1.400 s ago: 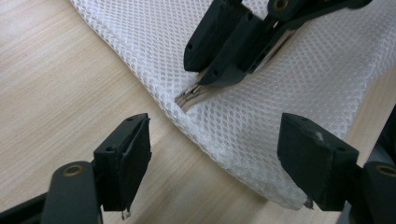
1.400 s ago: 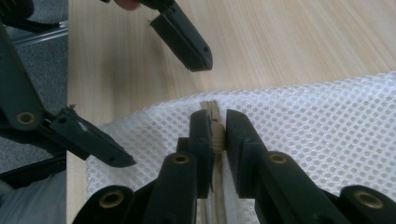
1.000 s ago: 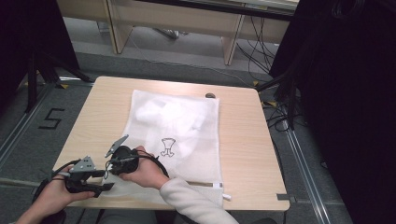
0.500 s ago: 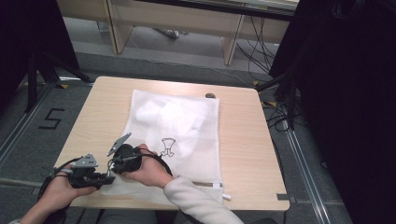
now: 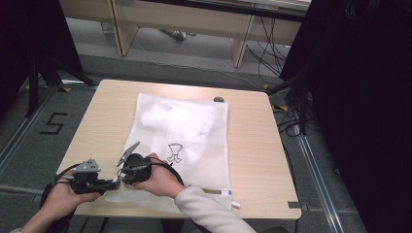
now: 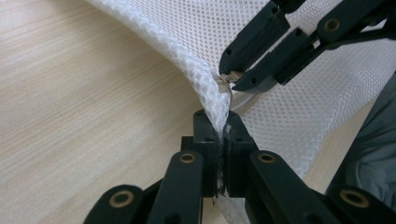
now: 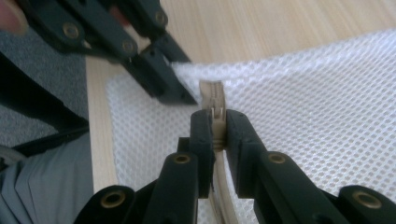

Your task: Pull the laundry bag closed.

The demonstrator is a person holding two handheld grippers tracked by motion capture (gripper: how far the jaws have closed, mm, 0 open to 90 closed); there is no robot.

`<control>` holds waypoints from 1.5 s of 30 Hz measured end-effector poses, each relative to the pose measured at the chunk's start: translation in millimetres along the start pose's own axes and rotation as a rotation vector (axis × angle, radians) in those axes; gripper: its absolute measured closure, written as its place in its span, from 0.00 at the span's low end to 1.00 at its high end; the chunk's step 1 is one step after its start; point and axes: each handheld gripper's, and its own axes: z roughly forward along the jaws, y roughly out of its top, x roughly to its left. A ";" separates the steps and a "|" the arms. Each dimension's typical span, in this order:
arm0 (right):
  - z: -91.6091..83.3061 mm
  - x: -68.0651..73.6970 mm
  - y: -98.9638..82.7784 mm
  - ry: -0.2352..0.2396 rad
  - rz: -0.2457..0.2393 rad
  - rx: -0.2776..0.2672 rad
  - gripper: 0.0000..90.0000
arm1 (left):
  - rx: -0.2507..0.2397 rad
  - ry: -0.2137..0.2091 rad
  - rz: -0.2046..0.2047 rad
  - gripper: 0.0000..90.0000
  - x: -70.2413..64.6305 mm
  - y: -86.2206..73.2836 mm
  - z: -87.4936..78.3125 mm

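The light wooden rectangular worktop (image 5: 252,145) carries a white mesh laundry bag (image 5: 194,141), a flat rectangle whose long axis runs from the person's near edge away toward the far edge, leaning slightly to the right at the far end. A small black drawn figure (image 5: 174,152) sits on the mesh near its middle, and a paler crumpled shape inside the bag shows through the upper half; what it is cannot be made out. The bag's near-left corner lies close to the worktop's near edge, just where both hands meet, and the hands and a pale sleeve cover that corner in the high view. A small dark object (image 5: 218,99) lies at the far edge of the worktop, too small to identify.

The left tool (image 6: 219,140) has just been closing and is now clenched on a fold of the mesh edge, which rises from between its jaws in a taut ridge in the left gripper view. The right tool (image 7: 215,122) is clamped on the cream-coloured zipper pull (image 7: 213,100) at that same corner, the zipper tape running back under its jaws. The two tools stand just beside each other, tips nearly touching, with the mesh lifted slightly between them. A short white tag (image 5: 232,204) sticks out at the bag's near-right corner.
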 end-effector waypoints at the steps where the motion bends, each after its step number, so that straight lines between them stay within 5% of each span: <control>1: 0.6 -0.6 -2.4 0.010 0.005 0.000 0.91 | -0.006 -0.001 0.000 0.95 0.1 -0.3 0.3; 6: 0.0 -1.0 -3.8 0.016 0.004 0.004 0.91 | 0.010 -0.007 0.011 0.95 0.0 0.7 -0.5; 12: 0.1 -1.5 -8.6 0.011 0.017 0.010 0.91 | -0.032 -0.003 0.007 0.95 -0.3 0.0 -1.3; 14: -0.2 -4.5 -10.7 0.011 -0.013 0.010 0.91 | -0.019 0.002 0.018 0.95 -0.6 0.8 -2.7; 17: -2.4 -1.5 -13.2 0.018 0.023 0.001 0.91 | -0.020 -0.008 0.024 0.95 -0.7 1.6 -4.0; 26: -10.6 -2.7 -24.2 0.030 0.024 -0.026 0.91 | -0.029 -0.015 0.049 0.95 -4.2 2.7 -2.3; 29: -12.1 0.5 -25.8 0.009 0.033 0.023 0.91 | -0.038 -0.017 0.044 0.95 -4.4 2.5 -3.2; 33: -12.2 -2.4 -29.4 0.017 0.006 0.008 0.91 | -0.040 -0.022 0.036 0.95 -4.3 2.7 -3.9; 45: -15.3 -4.5 -35.1 0.017 0.023 0.014 0.91 | -0.043 -0.019 0.033 0.95 -3.5 2.4 -4.8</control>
